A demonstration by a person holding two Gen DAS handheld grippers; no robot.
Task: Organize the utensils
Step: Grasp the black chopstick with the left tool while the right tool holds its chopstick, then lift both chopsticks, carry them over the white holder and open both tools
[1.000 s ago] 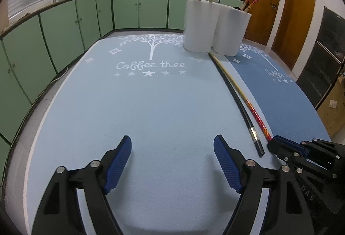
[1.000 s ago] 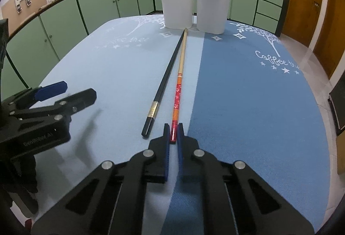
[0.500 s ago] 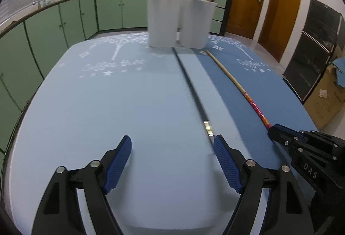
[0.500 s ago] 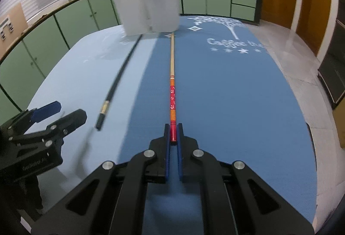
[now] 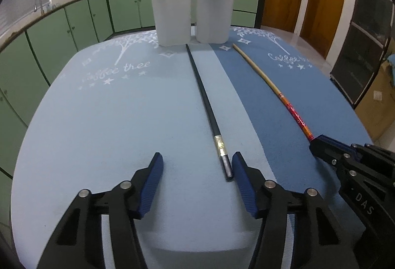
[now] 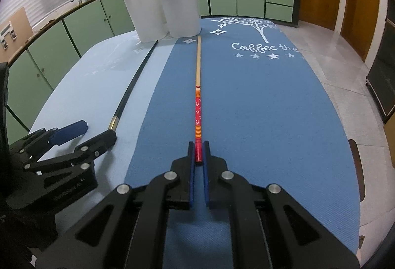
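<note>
The right tongs (image 6: 199,154) are clamped on the near red end of the red chopstick (image 6: 198,106). This chopstick lies flat on the dark blue mat (image 6: 259,108), and its pale tip points to the far white holder (image 6: 163,12).

The left tongs (image 5: 196,171) are closing. Between their blue pads lies the near end of the black chopstick (image 5: 205,101), just beside the right pad (image 5: 243,182), but the pads do not press on it yet. The black chopstick rests on the light blue mat (image 5: 111,120), and its far tip nearly reaches the holder's foot.

The holder has two white cups joined together and stands at the far end of the tabletop. Some chopsticks stand in it already, leaning outward.

The step in hand seems to be the pick-up of the last two loose chopsticks, one for each hand. The right side is already gripped; the left side is not finished.

The next move probably calls for the left tongs to close fully on the black end, perhaps after a small shift to the right so that the stick sits in the middle. Then both sticks must be lifted, turned with the tip down, and dropped into the cups. A thin stick can roll or slip away from the pads, so the closing should be done with care.
</note>
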